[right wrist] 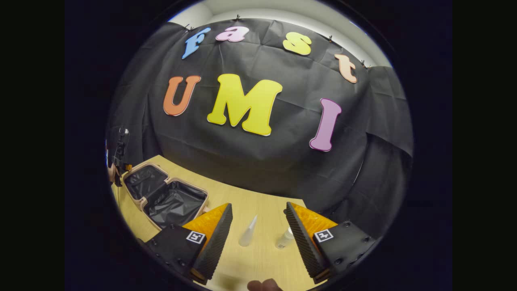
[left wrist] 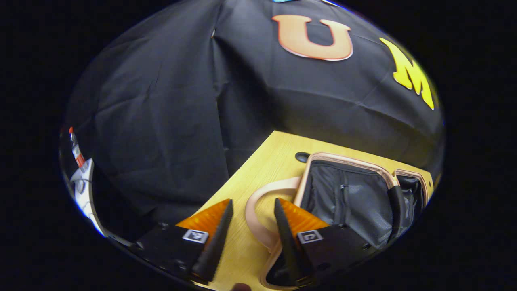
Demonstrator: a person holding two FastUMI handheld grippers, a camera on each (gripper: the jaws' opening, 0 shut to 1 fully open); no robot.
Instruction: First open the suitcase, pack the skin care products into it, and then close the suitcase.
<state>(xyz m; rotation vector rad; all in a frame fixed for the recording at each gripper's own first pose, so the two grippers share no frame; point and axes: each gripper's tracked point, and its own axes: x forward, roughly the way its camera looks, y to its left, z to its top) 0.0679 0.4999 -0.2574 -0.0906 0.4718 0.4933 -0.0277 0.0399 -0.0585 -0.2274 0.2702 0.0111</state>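
A pink suitcase (right wrist: 142, 202) lies open on the wooden table (right wrist: 258, 258), both halves lined in black; in the left gripper view its near half (left wrist: 347, 198) sits just right of my left gripper (left wrist: 252, 206), whose jaws stand open over bare wood beside the suitcase's pink handle (left wrist: 254, 212). In the right gripper view a clear tube (right wrist: 248, 231) lies between the open jaws of my right gripper (right wrist: 258, 210), with a small clear bottle (right wrist: 285, 238) close by the right finger. Neither gripper touches anything.
Black cloth wall rises behind the table on all sides. The table's far edge runs close behind the suitcase. A stand with a red-and-white part (left wrist: 76, 153) is at the far left of the left gripper view. A round hole (left wrist: 302, 157) is in the tabletop.
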